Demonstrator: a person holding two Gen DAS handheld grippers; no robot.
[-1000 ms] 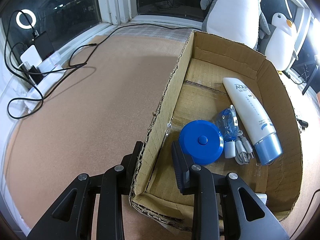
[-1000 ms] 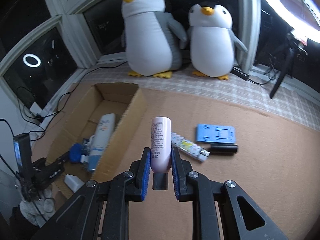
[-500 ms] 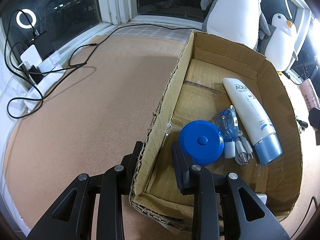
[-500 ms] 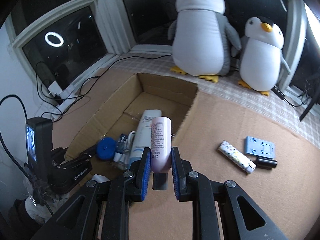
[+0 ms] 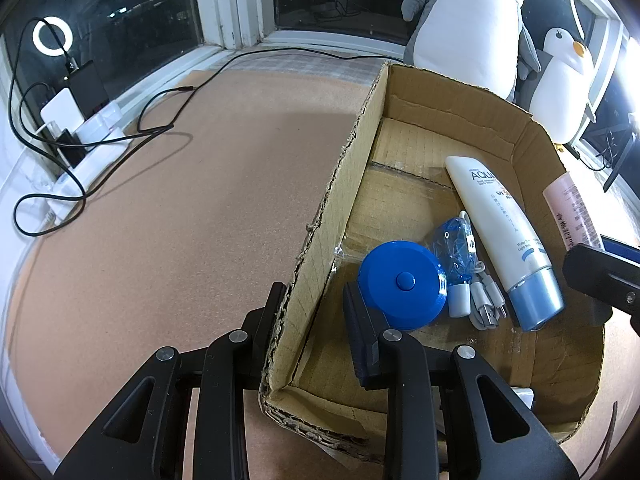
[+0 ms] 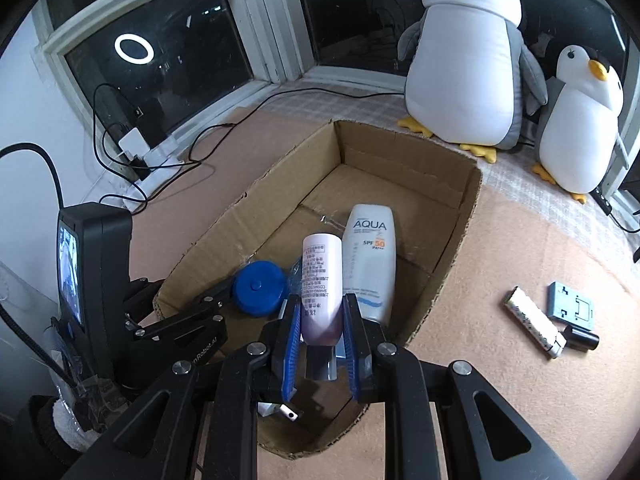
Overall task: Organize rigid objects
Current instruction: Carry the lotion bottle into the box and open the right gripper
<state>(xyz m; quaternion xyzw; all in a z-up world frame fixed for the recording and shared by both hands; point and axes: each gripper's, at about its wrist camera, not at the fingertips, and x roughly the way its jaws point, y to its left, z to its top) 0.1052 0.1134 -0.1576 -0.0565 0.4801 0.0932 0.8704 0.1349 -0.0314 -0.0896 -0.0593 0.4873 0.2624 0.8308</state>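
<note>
The right gripper (image 6: 320, 328), clamped on the pink tube (image 6: 322, 280) pointing away along its fingers, hangs over the cardboard box (image 6: 460, 240) beside the sunscreen tube (image 6: 372, 256), while the left gripper (image 5: 316, 320), closed narrow, pinches the box's near wall.

We see two matte black grippers, the right gripper (image 6: 322, 326) and the left gripper (image 5: 314, 320), each with triangular cut-outs and round silver screws. Blue ribbed pads line the right one's fingers (image 6: 291, 340). Beside the cardboard box (image 6: 452, 256), the left unit carries a small lit screen (image 6: 70, 274), a black cable (image 6: 38, 164) and white lettering, perhaps "GenRobot.AI".
</note>
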